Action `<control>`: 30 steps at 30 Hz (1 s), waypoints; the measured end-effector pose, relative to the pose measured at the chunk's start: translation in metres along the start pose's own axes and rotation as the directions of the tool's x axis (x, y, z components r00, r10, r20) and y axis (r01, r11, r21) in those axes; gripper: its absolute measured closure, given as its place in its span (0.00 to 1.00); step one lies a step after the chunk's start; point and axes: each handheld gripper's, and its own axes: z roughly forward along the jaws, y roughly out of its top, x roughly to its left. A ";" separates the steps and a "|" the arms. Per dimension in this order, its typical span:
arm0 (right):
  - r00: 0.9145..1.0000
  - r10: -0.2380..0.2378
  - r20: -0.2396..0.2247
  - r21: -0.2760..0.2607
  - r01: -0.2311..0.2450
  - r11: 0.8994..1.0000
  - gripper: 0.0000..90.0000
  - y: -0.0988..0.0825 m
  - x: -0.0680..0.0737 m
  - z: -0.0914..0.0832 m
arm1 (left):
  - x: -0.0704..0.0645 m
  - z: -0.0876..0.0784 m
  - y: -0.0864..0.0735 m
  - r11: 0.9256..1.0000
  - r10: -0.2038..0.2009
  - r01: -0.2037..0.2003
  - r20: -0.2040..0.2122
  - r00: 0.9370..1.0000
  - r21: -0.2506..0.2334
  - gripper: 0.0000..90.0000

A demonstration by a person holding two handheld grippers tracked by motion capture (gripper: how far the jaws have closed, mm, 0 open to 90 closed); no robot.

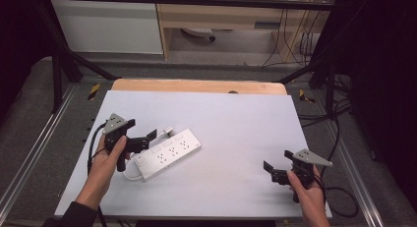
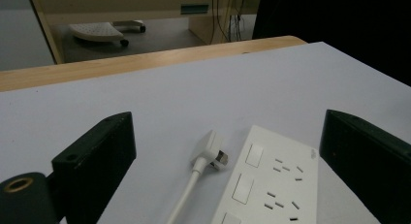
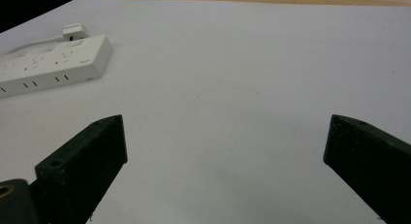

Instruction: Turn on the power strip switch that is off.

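At nine o'clock on the white table top [image 1: 231, 119]: one white power strip [image 1: 169, 153], lying flat and slanted, long axis running from seven toward one o'clock. White cord [image 1: 129, 175] looped out at the strip's seven o'clock end; white plug [image 2: 209, 151] lying loose on the table just beside the strip's far end, prongs bare, not seated in any socket.

Left gripper [image 1: 147, 136]: held just over the strip's near end, jaws spread wide, nothing between them but table, plug and strip corner, as seen in the left gripper view. Not touching either, as far as can be told.

Right gripper [image 1: 269, 169]: at four o'clock on the table, well apart from the strip, jaws likewise spread wide and empty, resting idle.

Step in hand, judged: reaching to take the plug. Advised handling: lower squarely, one jaw to each flat side of the plug body, clear of the prongs and of the cord's root. Close gently; small, light, apt to skid or twist. Worth steadying the strip with the right gripper, lest the cord drag it.
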 end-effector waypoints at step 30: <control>1.000 0.007 -0.001 0.001 -0.007 1.000 0.03 0.000 0.000 0.001 | 0.008 -0.049 -0.010 1.000 0.001 -0.001 -0.017 1.000 -0.005 0.06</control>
